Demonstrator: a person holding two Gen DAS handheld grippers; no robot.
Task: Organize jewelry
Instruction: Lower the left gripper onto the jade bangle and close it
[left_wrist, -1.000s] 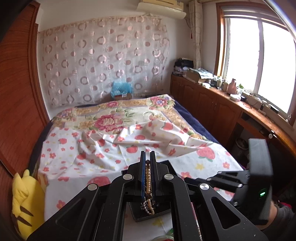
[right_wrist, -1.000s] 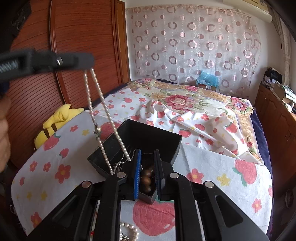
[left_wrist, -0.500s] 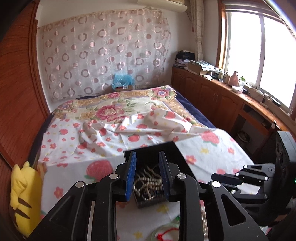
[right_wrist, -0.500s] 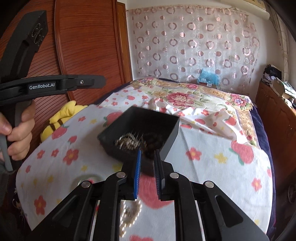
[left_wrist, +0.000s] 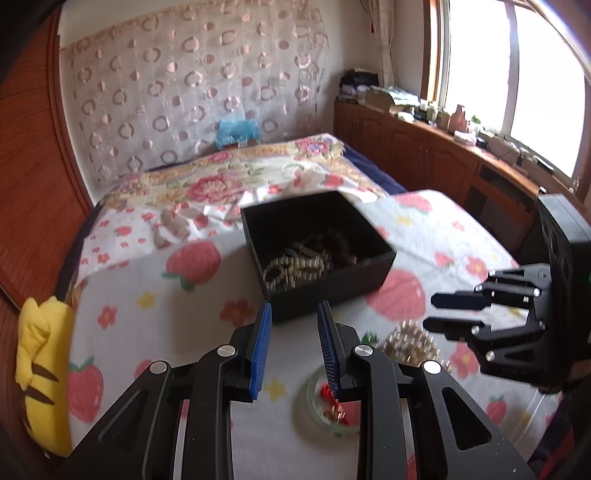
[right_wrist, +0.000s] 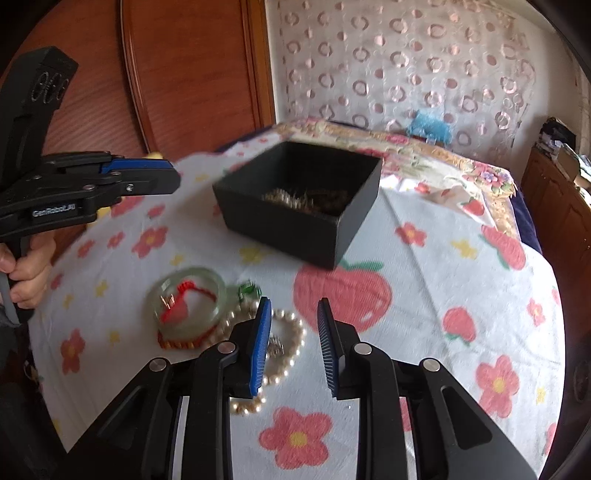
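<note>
A black open box (left_wrist: 317, 251) (right_wrist: 299, 206) sits on the flowered cloth and holds pearl strands and dark beads (left_wrist: 295, 266). My left gripper (left_wrist: 294, 347) is open and empty, just short of the box's near wall. My right gripper (right_wrist: 294, 339) is open and empty, above a pearl bracelet (right_wrist: 284, 354). A pale green bangle (right_wrist: 188, 299) with a red cord charm (right_wrist: 177, 306) and a small green piece (right_wrist: 248, 288) lie left of it. The bangle (left_wrist: 325, 406) and a bead pile (left_wrist: 410, 343) show in the left wrist view too. The right gripper (left_wrist: 454, 314) appears there at right.
The cloth (right_wrist: 443, 288) covers a raised surface in front of a bed (left_wrist: 221, 184). A yellow plush toy (left_wrist: 40, 347) lies at the left edge. A wooden wardrobe (right_wrist: 192, 66) stands at left. Wooden cabinets (left_wrist: 424, 155) run under the window at right.
My left gripper opened and dropped the pearl necklace into the box, then drew back and lower. My right gripper opened and drew back from the box toward the loose jewelry.
</note>
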